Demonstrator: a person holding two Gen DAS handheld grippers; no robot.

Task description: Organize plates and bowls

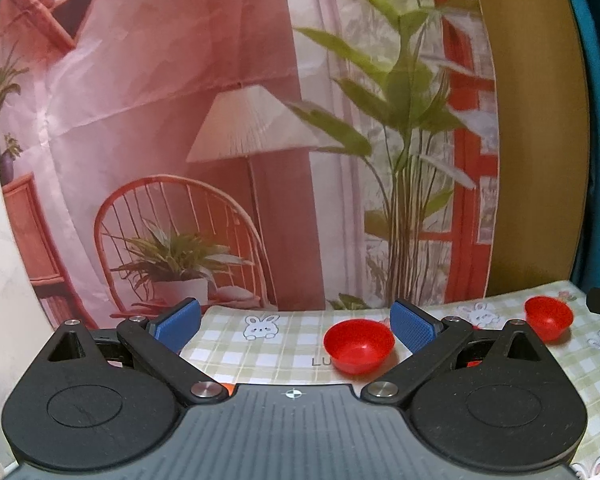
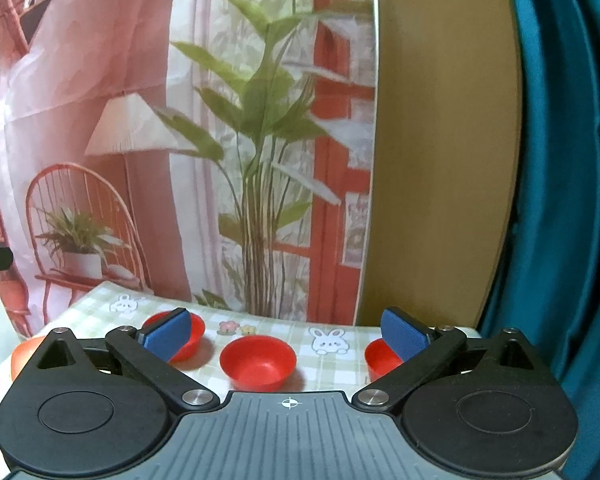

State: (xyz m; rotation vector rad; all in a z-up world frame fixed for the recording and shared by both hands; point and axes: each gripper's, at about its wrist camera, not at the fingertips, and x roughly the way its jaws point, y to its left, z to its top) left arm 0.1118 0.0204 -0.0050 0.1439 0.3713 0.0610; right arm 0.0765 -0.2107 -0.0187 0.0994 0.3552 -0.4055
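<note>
Our left gripper [image 1: 296, 326] and right gripper [image 2: 286, 334] both gape empty, so we next reach for the middle red bowl [image 2: 258, 362] to begin stacking.

Bare surface [image 2: 332, 368] lies either side of the middle bowl [image 2: 258, 362]; two more bowls [image 2: 188, 336] [image 2: 380, 356] flank it.
</note>
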